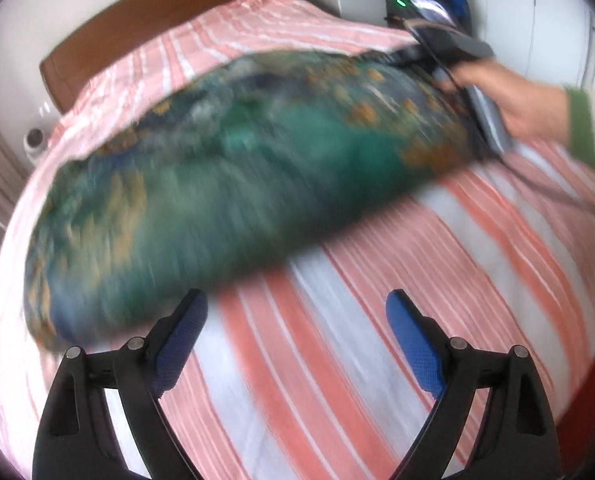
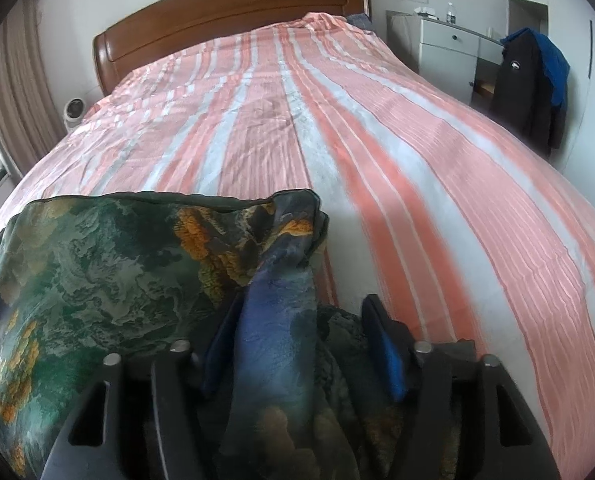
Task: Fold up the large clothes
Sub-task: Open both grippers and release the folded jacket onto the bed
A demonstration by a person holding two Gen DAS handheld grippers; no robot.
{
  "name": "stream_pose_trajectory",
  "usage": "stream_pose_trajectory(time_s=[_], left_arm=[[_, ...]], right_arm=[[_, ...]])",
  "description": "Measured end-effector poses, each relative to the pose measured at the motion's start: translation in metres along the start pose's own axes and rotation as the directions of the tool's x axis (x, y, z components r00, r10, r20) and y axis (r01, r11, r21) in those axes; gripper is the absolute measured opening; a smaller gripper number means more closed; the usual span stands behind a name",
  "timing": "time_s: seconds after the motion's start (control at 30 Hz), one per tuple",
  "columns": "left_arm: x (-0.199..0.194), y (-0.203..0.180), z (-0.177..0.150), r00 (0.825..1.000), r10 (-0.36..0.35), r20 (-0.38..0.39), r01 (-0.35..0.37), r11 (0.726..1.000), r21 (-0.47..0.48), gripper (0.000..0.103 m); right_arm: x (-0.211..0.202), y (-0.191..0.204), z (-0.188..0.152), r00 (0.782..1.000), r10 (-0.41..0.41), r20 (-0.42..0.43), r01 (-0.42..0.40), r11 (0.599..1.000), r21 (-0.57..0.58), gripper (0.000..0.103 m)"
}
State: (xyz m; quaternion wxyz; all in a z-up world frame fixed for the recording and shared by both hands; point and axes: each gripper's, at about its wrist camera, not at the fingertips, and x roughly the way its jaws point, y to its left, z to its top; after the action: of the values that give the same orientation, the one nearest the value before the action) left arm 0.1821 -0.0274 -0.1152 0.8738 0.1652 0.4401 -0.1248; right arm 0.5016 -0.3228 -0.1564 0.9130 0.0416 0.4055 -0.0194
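A large green, blue and orange patterned garment (image 1: 225,184) lies bunched across the near part of a bed (image 2: 437,184) covered in pink-and-white stripes, a wooden headboard (image 2: 233,20) at the far end. The left tool (image 1: 297,344) hangs over bare bedcover just beside the cloth's near edge, its blue-padded arms spread wide with nothing between them. The right tool (image 2: 301,344), gripped by a person's hand (image 1: 525,108) in a green-cuffed sleeve, sits at the garment's other end; a twisted rope of blue fabric runs up between its pads, which stand apart, the right pad clearly off the cloth, so the fabric looks loose rather than pinched, though contact at the left pad cannot be told. The left wrist view is smeared, so the fine lie of the folds on that side is unclear. The cloth appears thin, light and silky, with a fine rolled hem; it will likely slump, slide off smooth pads and wrinkle rather than hold a crease. A secure hold would probably come at a hemmed corner or edge, pinched through doubled layers, with the two tools well apart along the same edge so the sheet can be lifted, shaken flat and laid over. A white cabinet (image 2: 449,48) and a dark jacket (image 2: 525,84) stand beyond the bed
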Motion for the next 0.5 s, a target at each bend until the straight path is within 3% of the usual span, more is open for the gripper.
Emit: stream_pose_trajectory(time_s=[0.13, 0.2, 0.27, 0.37, 0.5], left_arm=[[-0.022, -0.010, -0.032, 1.000, 0.004, -0.024, -0.005, 1.000, -0.004, 0.092], [-0.030, -0.006, -0.043, 1.000, -0.002, -0.029, 0.001, 1.000, -0.026, 0.092], [-0.035, 0.001, -0.050, 0.999, -0.009, -0.040, 0.006, 0.998, -0.067, 0.092], [-0.037, 0.010, -0.052, 0.999, 0.003, -0.047, -0.010, 0.992, -0.130, 0.092], [-0.041, 0.017, -0.048, 1.000, -0.011, -0.016, 0.007, 0.977, -0.212, 0.092]], right_arm=[[-0.003, -0.005, 0.009, 0.998, 0.005, -0.061, -0.004, 1.000, 0.019, 0.080], [-0.017, -0.013, 0.017, 0.996, 0.035, -0.086, -0.032, 0.999, 0.043, 0.095], [-0.042, -0.017, 0.021, 0.999, -0.004, -0.042, 0.006, 0.999, 0.047, 0.096], [-0.100, -0.012, 0.018, 0.989, -0.104, 0.109, 0.103, 0.994, 0.020, 0.098], [-0.161, 0.002, -0.022, 0.976, -0.034, 0.214, 0.032, 0.999, 0.015, 0.102]])
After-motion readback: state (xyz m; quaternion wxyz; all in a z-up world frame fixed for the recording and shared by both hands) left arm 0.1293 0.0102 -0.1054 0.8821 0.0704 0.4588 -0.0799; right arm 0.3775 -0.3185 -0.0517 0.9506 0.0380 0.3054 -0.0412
